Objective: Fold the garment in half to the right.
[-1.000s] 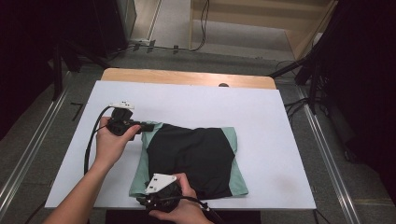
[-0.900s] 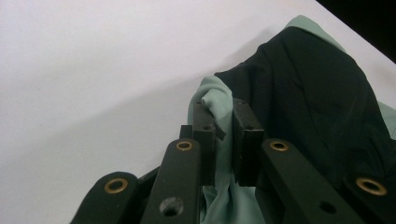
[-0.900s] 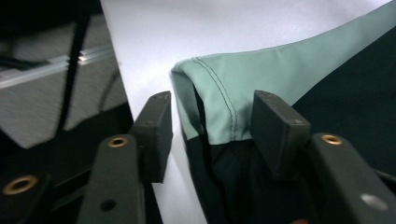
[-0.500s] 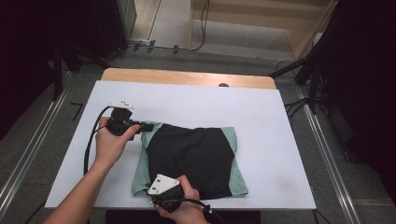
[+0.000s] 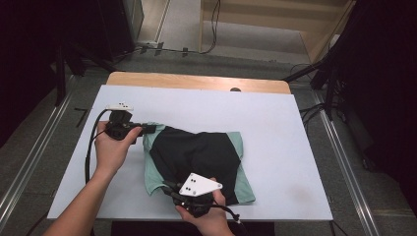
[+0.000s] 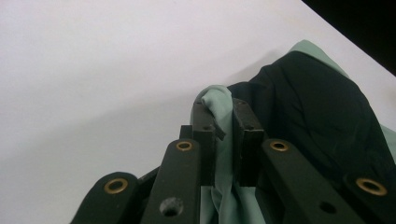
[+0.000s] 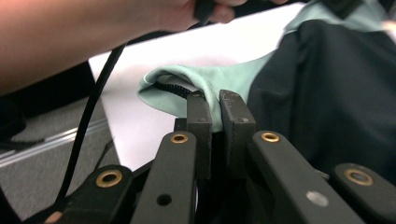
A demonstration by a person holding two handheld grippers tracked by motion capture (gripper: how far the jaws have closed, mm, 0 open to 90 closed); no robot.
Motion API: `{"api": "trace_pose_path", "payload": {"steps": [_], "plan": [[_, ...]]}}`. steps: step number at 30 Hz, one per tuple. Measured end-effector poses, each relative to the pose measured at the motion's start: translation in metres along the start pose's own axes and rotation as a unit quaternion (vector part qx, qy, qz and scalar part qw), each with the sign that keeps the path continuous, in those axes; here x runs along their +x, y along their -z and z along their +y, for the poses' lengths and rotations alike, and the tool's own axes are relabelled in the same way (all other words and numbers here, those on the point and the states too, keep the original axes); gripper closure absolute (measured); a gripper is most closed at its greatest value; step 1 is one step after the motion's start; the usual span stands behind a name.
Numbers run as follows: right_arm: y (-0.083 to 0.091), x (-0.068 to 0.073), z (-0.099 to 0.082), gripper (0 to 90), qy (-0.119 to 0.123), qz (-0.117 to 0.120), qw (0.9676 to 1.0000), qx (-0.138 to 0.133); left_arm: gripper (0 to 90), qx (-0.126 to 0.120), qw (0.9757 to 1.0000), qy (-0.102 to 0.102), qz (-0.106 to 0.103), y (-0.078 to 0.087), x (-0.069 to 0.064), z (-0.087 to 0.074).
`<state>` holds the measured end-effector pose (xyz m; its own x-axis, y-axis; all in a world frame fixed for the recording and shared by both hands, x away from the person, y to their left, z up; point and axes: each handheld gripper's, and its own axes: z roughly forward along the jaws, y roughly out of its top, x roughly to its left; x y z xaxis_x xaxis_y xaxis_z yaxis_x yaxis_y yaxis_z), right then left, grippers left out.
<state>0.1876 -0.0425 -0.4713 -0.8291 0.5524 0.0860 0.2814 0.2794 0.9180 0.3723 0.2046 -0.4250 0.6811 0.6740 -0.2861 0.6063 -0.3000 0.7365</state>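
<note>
A folded garment (image 5: 196, 160) lies on the white table (image 5: 275, 118), nearer the table's front edge than its far wooden strip, and slightly toward the left half of the sheet. It is a soft knit piece in two colours: a broad black panel covers the middle, while pale mint green runs along its left edge, its right side and its near right corner. The cloth is not flat; the black part bulges and wrinkles in the middle, and the left edge is drawn up off the table.

The left gripper (image 5: 150, 129) sits at the garment's far left corner, lying level with its jaws pointing into the cloth. In the left gripper view the jaws are closed on a fold of the mint green edge (image 6: 223, 135), which runs up between the pads and curls over the tip of one jaw.

The right gripper (image 5: 169, 188) is at the garment's near left corner, by the table's front edge. Its jaws have just been closing, and in the right gripper view they pinch the mint green hem (image 7: 212, 93), with a black stitched seam showing inside the lifted fold beside them.
</note>
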Motion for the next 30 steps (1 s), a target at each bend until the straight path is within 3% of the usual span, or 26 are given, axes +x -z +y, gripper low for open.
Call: {"api": "trace_pose_path", "payload": {"steps": [10, 21, 30], "plan": [[0.029, -0.011, 0.004, 81.8, -0.005, -0.027, 0.9988, -0.041, 81.7, 0.002, 0.9999, -0.013, 0.007, 0.000, -0.017, 0.015], [0.067, -0.032, -0.012, 81.7, -0.039, -0.072, 0.9945, -0.066, 81.7, 0.006, 0.9995, -0.030, -0.010, -0.029, -0.042, 0.042], [0.091, -0.044, -0.027, 81.6, -0.058, -0.109, 0.9901, -0.066, 81.7, 0.007, 0.9985, -0.043, -0.034, -0.054, -0.061, 0.062]]}}
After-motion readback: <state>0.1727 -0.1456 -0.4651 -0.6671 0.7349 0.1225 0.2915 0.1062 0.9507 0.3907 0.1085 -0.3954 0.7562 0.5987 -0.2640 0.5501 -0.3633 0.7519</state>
